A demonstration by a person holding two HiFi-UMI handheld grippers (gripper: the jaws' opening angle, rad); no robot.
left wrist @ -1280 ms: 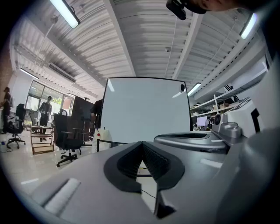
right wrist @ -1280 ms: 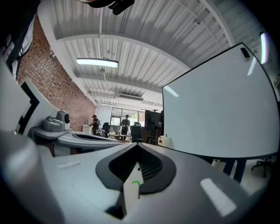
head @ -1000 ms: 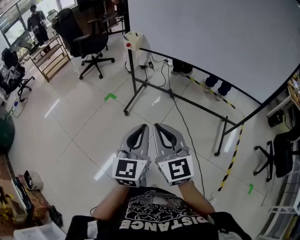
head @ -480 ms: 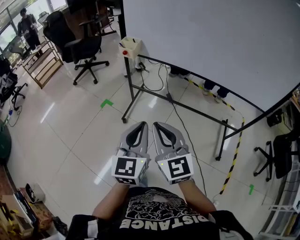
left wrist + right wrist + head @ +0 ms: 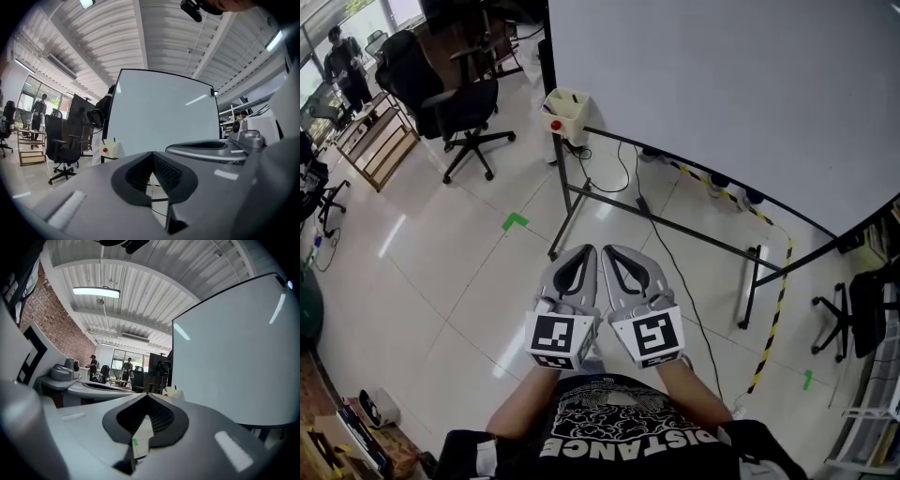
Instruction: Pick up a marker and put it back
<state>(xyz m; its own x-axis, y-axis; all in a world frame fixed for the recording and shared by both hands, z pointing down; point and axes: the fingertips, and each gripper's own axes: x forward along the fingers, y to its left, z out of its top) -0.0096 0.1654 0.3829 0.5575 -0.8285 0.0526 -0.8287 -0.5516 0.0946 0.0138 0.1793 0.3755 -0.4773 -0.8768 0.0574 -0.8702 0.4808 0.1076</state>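
Observation:
A cream holder box (image 5: 565,112) with a red spot hangs at the left corner of the whiteboard (image 5: 722,84). In the left gripper view the box (image 5: 108,149) has thin dark tips sticking out of its top; whether they are markers I cannot tell. My left gripper (image 5: 584,251) and right gripper (image 5: 612,249) are held side by side in front of my chest, pointing level at the board's stand (image 5: 572,202). Both are shut with nothing between the jaws, as the left gripper (image 5: 152,153) and right gripper (image 5: 146,394) show in their own views.
Black office chairs (image 5: 441,94) and a wooden shelf cart (image 5: 380,127) stand at the left, with a person (image 5: 342,56) behind. Cables (image 5: 675,272) trail under the board. Green tape (image 5: 516,221) and yellow-black tape (image 5: 773,319) mark the floor. Another chair (image 5: 862,309) is at the right.
I have walked nearer to the whiteboard, so the board and its box loom larger. Both grippers came along together and stayed shut, side by side.

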